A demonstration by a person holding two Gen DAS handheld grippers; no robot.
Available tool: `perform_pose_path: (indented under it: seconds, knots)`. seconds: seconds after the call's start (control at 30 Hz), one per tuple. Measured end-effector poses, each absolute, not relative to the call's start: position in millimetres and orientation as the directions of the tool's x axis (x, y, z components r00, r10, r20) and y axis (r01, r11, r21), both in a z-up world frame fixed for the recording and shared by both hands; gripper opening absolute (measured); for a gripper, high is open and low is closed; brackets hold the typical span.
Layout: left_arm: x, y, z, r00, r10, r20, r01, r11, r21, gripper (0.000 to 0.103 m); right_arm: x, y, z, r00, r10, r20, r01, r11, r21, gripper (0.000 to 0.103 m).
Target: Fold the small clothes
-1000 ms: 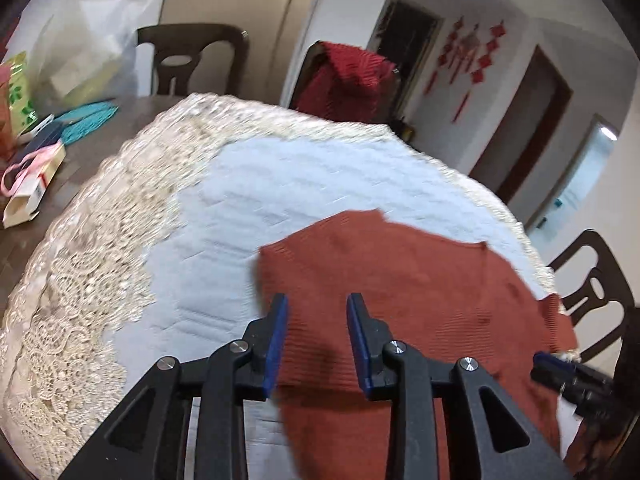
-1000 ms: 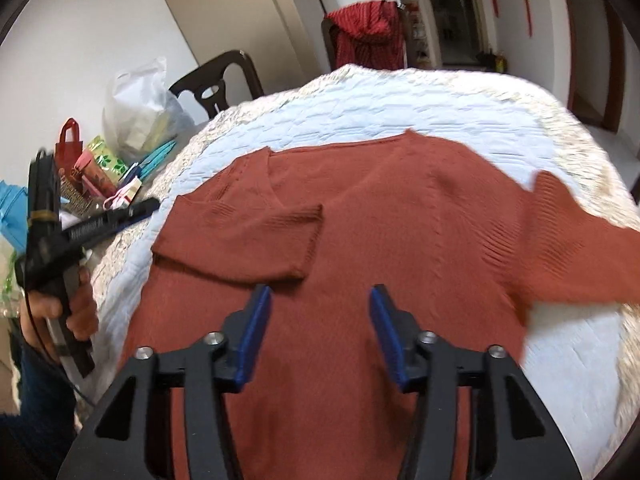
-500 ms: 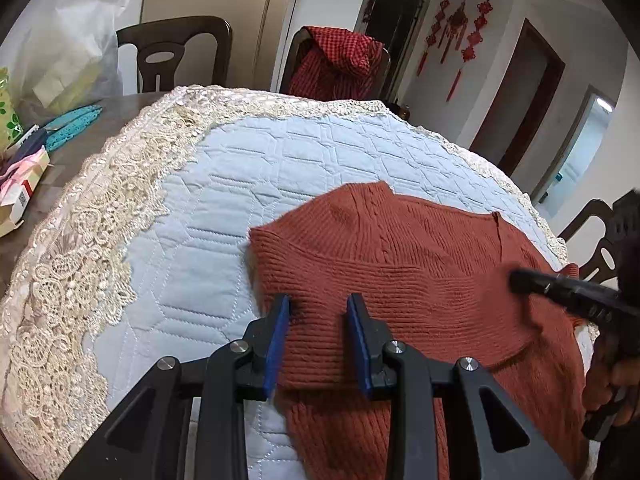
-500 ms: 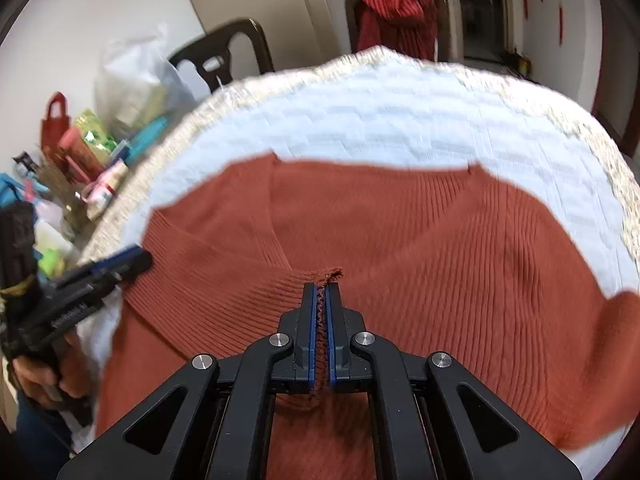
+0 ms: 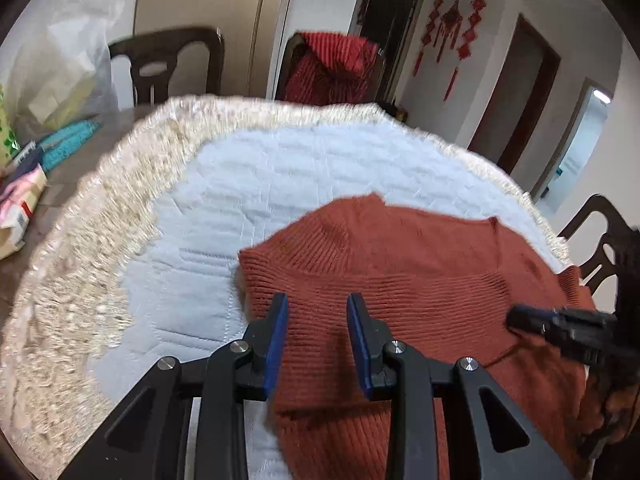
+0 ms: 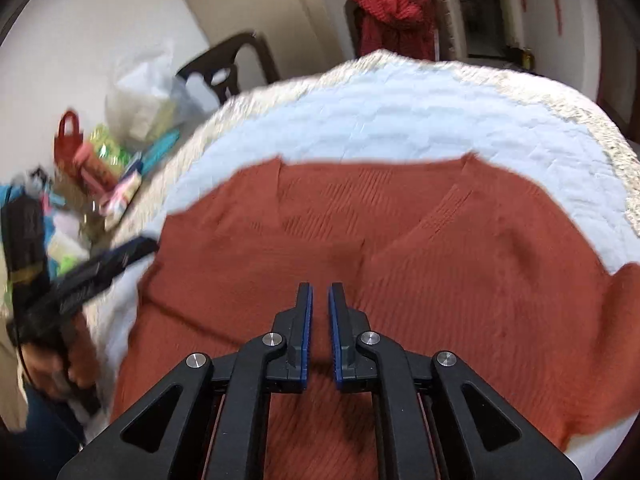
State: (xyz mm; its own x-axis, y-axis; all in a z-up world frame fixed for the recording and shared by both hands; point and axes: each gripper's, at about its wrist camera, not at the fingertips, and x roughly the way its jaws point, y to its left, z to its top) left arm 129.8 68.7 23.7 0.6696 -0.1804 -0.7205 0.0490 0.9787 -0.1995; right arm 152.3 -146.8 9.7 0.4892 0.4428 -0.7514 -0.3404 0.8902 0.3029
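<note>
Rust-red ribbed knit sweater [image 5: 420, 288] lies flat on the pale quilted tablecloth with lace trim [image 5: 280, 168], filling lower centre-right of the left wrist view. Left gripper [image 5: 316, 300] hovers over the folded sleeve's edge, jaws partly apart, nothing pinched. Right gripper [image 5: 520, 318] enters from the right edge, over the sleeve cuff. Right wrist view: sweater [image 6: 440, 248] spans mid-frame, V-neck toward the top, long axis left-right. Right gripper [image 6: 318, 292] jaws narrowly apart and opening, no fabric between them. Left gripper [image 6: 140, 246] at left edge, nearer the folded side; unfolded sleeve lies lower right, nearer the right one.
</note>
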Motion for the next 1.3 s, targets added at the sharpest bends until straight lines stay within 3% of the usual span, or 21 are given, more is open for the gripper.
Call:
perform_pose_path:
  seconds: [0.27, 0.4, 0.8, 1.0, 1.03, 1.13, 1.3]
  knots:
    - [102, 56, 21, 0.658, -0.200, -0.726, 0.094, 0.978, -0.184, 0.032, 129, -149, 3, 0.490, 0.372, -0.788, -0.360, 0.910, 0.206, 0.008]
    - [95, 58, 22, 0.667, -0.186, -0.721, 0.076, 0.980, -0.182, 0.032, 130, -160, 1, 0.480, 0.409, -0.776, -0.330, 0.904, 0.273, 0.009]
    - [78, 52, 30, 0.670, -0.157, -0.726, 0.064, 0.986, -0.154, 0.037, 117, -166, 6, 0.496, 0.403, -0.769, -0.330, 0.907, 0.262, 0.009]
    - [45, 39, 35, 0.662, -0.191, -0.725, 0.088, 0.980, -0.178, 0.040, 82, -192, 21, 0.548, 0.410, -0.729, -0.306, 0.910, 0.281, 0.017]
    - [39, 36, 36, 0.661, -0.195, -0.724, 0.093, 0.979, -0.179, 0.041, 72, -197, 22, 0.556, 0.412, -0.722, -0.299, 0.909, 0.289, 0.021]
    - [21, 28, 36, 0.669, -0.202, -0.716, 0.112, 0.979, -0.172, 0.047, 50, -210, 21, 0.565, 0.428, -0.706, -0.284, 0.904, 0.320, 0.048]
    - [-2, 19, 35, 0.667, -0.222, -0.711, 0.138, 0.975, -0.175, 0.053, 18, -235, 21, 0.597, 0.411, -0.689, -0.232, 0.911, 0.342, 0.049]
